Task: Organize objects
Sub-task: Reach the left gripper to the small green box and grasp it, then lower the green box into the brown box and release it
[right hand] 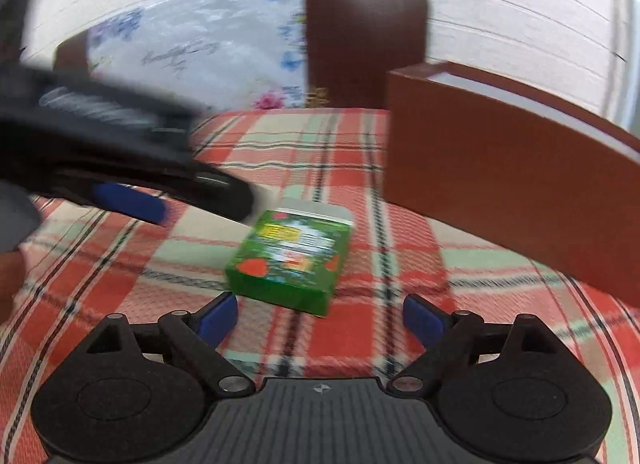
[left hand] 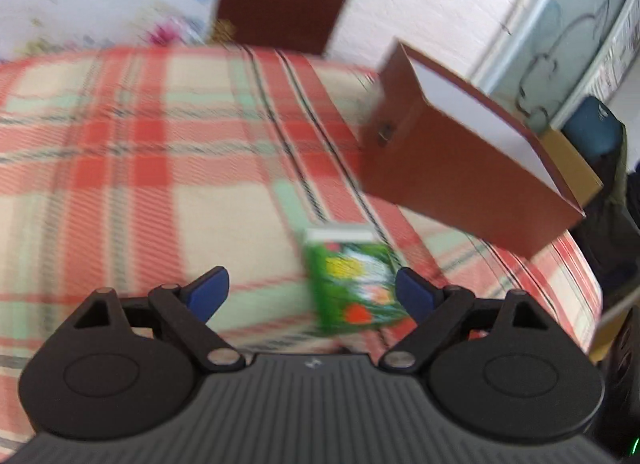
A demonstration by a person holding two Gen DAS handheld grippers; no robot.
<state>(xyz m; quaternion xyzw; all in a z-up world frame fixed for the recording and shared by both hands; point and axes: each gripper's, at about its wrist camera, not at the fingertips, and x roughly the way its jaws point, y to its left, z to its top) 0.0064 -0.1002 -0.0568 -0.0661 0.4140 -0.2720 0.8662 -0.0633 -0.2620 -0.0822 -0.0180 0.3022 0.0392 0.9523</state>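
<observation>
Left gripper (left hand: 312,292) released, jaws apart, nothing pressed between them; the green box (left hand: 352,280) lies flat on the plaid cloth (left hand: 160,167) just ahead, close against its right-hand finger; contact there cannot be told through the blur. Right gripper (right hand: 320,318) likewise released and empty; the same box lies just ahead of its fingertips; brown open box (right hand: 500,167) stands ahead to its right.

Woven plaid cloth (right hand: 360,143), matt; green carton (right hand: 288,260) of glossy printed card; brown box (right hand: 500,183), smooth matt card.
</observation>
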